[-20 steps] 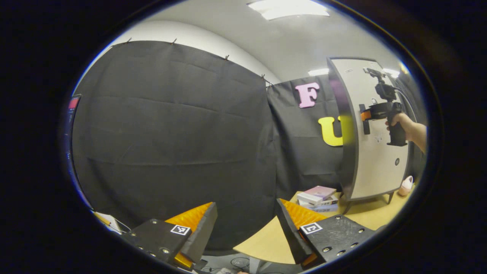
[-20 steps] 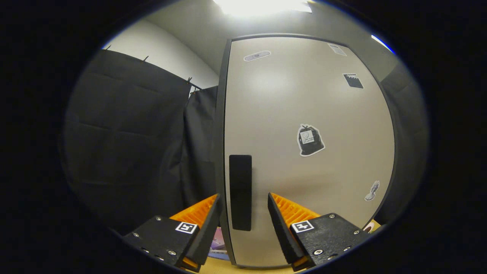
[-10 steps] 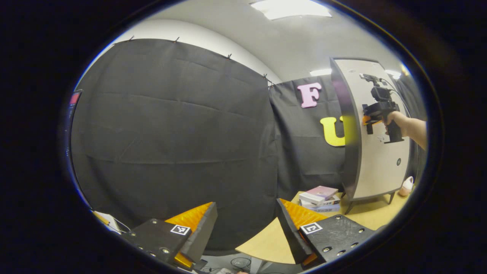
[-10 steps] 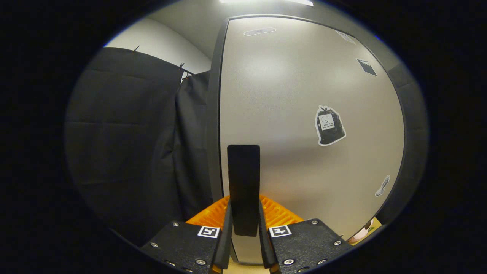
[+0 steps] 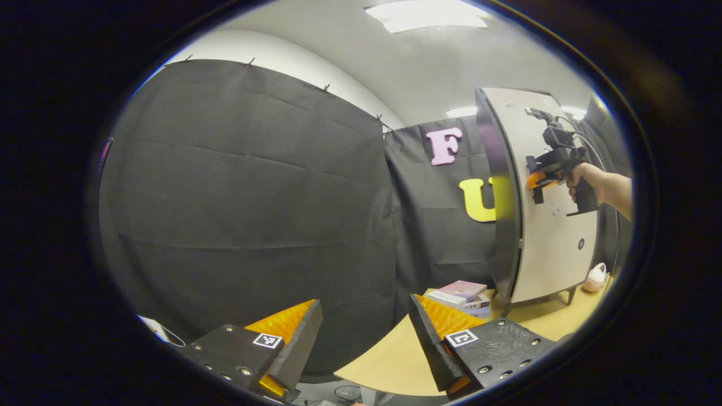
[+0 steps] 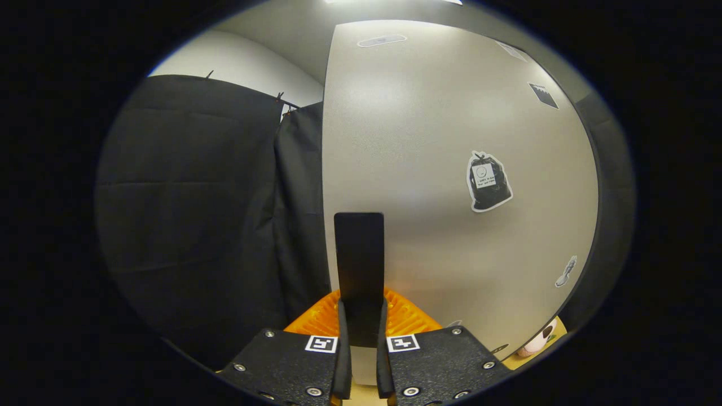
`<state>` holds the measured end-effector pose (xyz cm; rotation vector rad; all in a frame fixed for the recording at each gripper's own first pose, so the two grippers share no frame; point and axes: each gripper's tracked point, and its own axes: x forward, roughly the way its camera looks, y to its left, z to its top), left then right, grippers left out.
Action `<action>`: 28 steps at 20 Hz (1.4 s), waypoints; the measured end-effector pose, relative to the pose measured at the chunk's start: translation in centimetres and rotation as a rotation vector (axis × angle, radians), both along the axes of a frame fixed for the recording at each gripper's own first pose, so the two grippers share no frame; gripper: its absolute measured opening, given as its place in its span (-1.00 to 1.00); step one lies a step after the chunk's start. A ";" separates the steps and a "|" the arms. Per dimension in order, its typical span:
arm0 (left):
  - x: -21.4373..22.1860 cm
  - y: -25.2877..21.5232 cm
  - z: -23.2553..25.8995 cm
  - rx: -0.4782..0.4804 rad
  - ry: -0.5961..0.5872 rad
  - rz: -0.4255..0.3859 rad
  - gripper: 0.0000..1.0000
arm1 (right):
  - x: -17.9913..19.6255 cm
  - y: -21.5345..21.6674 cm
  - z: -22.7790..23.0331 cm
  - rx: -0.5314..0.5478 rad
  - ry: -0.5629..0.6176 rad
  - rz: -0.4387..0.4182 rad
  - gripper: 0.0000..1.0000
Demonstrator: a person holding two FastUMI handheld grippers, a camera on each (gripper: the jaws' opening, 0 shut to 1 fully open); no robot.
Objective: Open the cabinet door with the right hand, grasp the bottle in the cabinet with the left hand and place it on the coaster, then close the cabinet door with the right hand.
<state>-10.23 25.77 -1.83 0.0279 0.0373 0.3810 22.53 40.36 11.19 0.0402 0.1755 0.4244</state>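
Observation:
A tall cabinet with a pale door [image 6: 451, 141] and a dark frame stands on the wooden table. My right gripper [image 6: 360, 330] is shut on the door's black vertical handle [image 6: 359, 254]. In the left gripper view the same cabinet door [image 5: 550, 237] stands at the right, swung a little away from the dark frame edge [image 5: 499, 192], with the right gripper [image 5: 536, 179] on the handle and a hand [image 5: 584, 177] holding it. My left gripper [image 5: 366, 330] hangs open near the table's corner, far from the cabinet, with nothing between its fingers. The cabinet's inside is hidden.
A stack of books [image 5: 459, 294] lies on the wooden table [image 5: 395, 355] left of the cabinet. A small pinkish object [image 5: 593, 277] sits at the cabinet's right foot. Stickers [image 6: 488, 181] dot the door. Black cloth hangs behind.
My right gripper went from open around the handle to shut on it, and the door has begun to swing out from the frame. The left gripper has barely moved.

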 end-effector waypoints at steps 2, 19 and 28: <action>0.4 -1.0 0.3 -0.004 -0.004 -0.019 0.69 | -0.2 -0.1 -0.1 0.002 0.003 0.021 -0.65; 4.4 -10.0 2.1 0.000 -0.032 -0.147 0.84 | -3.1 -1.9 0.4 0.010 0.001 0.183 -0.65; 6.7 -14.2 3.0 0.001 -0.054 -0.209 0.84 | -5.6 -3.3 1.0 0.013 0.005 0.249 -0.65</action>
